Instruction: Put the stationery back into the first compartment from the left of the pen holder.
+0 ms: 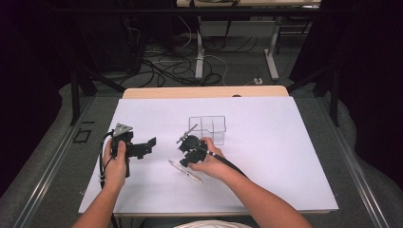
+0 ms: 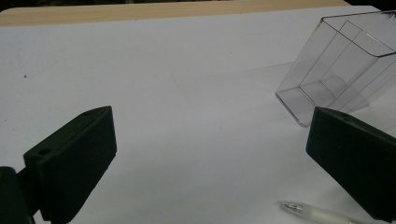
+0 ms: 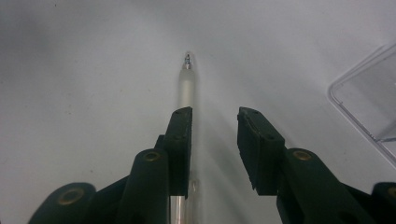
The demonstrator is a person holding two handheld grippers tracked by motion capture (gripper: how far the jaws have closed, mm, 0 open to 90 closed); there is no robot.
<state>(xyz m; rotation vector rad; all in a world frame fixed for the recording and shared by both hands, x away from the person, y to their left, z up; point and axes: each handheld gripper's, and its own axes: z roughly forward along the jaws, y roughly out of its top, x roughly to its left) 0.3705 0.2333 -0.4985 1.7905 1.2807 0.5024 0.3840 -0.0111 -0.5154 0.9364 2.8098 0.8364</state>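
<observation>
A: Lying flat on the white table point(image 1: 266, 156), the clear pen point(image 1: 185, 171) sits at about six o'clock from the clear divided organiser point(image 1: 207, 128), tip aimed toward ten o'clock in the high view.

B: And the right hand-held gripper point(image 1: 190, 151) is right over it. In the right gripper view its jaws stand apart, the pen point(image 3: 187, 88) running under the left jaw rather than between the two.

A: So nothing clamped. I'd call this the approach to the pick-up.

B: Agreed. The left hand-held gripper point(image 1: 151, 142), off at nine o'clock from the pen, hangs with jaws wide apart, holding nothing. Its own view catches the organiser point(image 2: 336, 70) at two o'clock and the pen's tip point(image 2: 292, 206) at five o'clock.

A: Next move, to my eye: nudge the right one sideways so the barrel centres in the gap, then lower and close.

B: Then, likely, carry it to a compartment of the organiser.
</observation>
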